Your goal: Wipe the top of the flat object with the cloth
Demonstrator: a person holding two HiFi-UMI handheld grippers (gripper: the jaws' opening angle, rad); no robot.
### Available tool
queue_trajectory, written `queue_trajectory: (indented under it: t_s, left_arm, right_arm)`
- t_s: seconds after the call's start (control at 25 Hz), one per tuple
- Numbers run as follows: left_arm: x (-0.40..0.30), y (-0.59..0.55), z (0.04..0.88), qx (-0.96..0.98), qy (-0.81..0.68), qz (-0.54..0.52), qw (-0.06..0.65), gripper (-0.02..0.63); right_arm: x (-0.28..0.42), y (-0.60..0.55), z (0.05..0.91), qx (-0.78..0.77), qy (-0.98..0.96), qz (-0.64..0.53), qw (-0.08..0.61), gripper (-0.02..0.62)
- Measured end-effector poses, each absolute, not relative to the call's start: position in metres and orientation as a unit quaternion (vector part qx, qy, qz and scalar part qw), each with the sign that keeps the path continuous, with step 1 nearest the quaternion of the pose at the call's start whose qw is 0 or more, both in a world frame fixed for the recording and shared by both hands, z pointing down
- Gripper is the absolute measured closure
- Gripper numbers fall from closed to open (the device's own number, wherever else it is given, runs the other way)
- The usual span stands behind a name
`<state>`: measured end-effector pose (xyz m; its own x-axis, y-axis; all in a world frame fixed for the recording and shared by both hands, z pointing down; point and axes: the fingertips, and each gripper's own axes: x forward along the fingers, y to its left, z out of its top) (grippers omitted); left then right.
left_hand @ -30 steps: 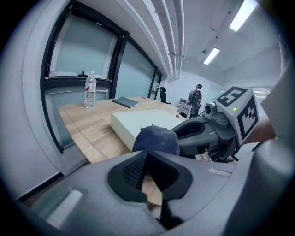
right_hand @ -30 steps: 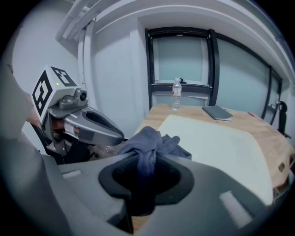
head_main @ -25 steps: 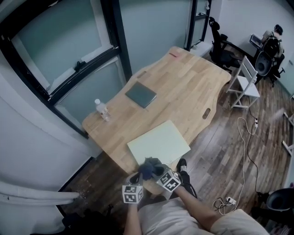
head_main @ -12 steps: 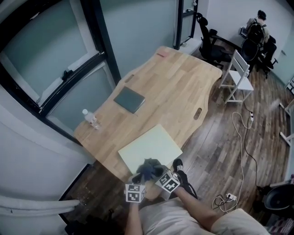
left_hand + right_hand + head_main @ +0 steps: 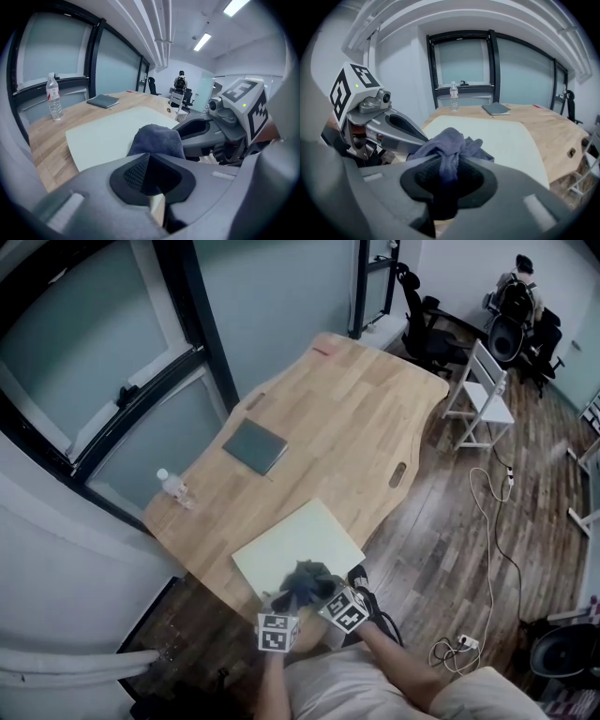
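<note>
The left gripper (image 5: 150, 176) has its jaws closed on one end of the dark blue cloth (image 5: 157, 140). The right gripper (image 5: 447, 180) pinches the other end, its jaws tight on a bunched fold. The two grippers sit side by side at the bottom centre of the head view, jaws angled toward each other, with the cloth heaped between them.

The cloth is at the near edge of the pale green board (image 5: 298, 545), which lies flat on the near end of the wooden table (image 5: 356, 418). No view shows whether the cloth presses on the board or hangs just above it.

A clear plastic bottle (image 5: 173, 488) stands upright and capped at the table's left edge. How full it is cannot be made out. A grey notebook (image 5: 255, 446) lies closed near mid-table, well apart from the board.

The cloth covers the board's near corner, and the jaws swallow the cloth's ends. At upper right, a white chair (image 5: 478, 390) stands beyond the table.
</note>
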<state>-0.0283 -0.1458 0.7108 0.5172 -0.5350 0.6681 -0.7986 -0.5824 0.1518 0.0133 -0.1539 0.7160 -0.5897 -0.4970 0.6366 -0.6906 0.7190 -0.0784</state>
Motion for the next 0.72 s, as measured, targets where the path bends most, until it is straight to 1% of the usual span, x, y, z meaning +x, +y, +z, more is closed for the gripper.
queue_trajectory:
  t_s: [0.24,0.72]
  left_arm:
    - [-0.006,-0.157,0.711,0.849,-0.385,0.281,0.227,0.598]
    - [0.041,-0.177,0.712,0.860,-0.350,0.301,0.217,0.598]
  right_arm:
    - [0.034,-0.161,0.719,0.356,-0.867,0.169,0.303,0.509]
    - [0.080,-0.180,0.721,0.399,-0.845,0.187,0.303,0.509]
